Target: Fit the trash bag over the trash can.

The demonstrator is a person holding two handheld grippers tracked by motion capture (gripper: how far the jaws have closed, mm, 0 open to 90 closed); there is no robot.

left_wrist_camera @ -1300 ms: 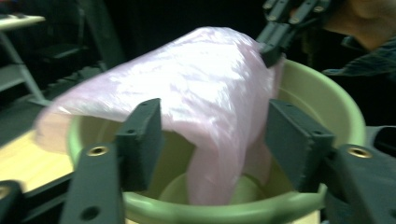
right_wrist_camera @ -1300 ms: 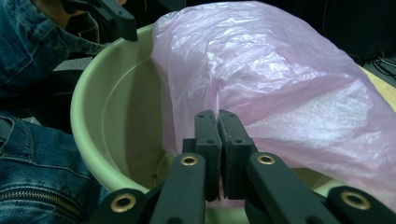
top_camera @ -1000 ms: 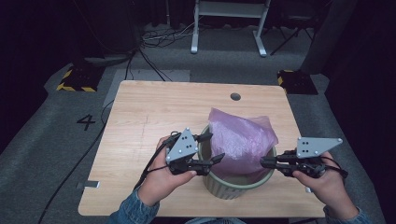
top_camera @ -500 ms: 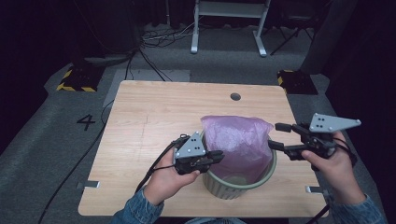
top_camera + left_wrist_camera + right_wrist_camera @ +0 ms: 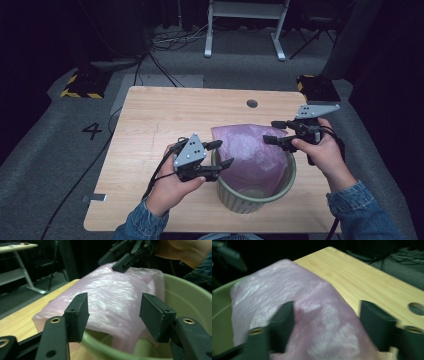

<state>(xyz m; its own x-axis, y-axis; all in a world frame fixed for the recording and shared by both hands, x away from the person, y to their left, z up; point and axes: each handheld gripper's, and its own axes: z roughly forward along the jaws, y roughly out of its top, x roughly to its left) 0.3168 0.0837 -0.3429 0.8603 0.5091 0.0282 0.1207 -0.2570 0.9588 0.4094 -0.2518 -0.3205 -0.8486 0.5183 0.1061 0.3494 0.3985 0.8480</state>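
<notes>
A pale green round bin (image 5: 260, 197) stands on the wooden table (image 5: 175, 120). A pink plastic bag (image 5: 250, 150) lies crumpled in its mouth and spills over the far rim. My left gripper (image 5: 224, 154) is at the bin's left rim; its jaws have just been opening and now stand open, framing the bag (image 5: 112, 290) and the rim (image 5: 185, 290) without touching them. My right gripper (image 5: 270, 132) hovers at the bag's far right edge. Its jaws have just been closing a little but stay open, with the bag (image 5: 287, 290) between them, unpressed.
The table has a round cable hole (image 5: 252, 103) behind the bin. Past its far edge are floor cables (image 5: 155, 55) and a white metal frame (image 5: 245, 25). A black cable (image 5: 80, 185) trails off the table's left side.
My right gripper has let go at the bin's right rim, opened, and moved away from me to the bag's far right edge. My left gripper closed at the left rim, then opened again.
</notes>
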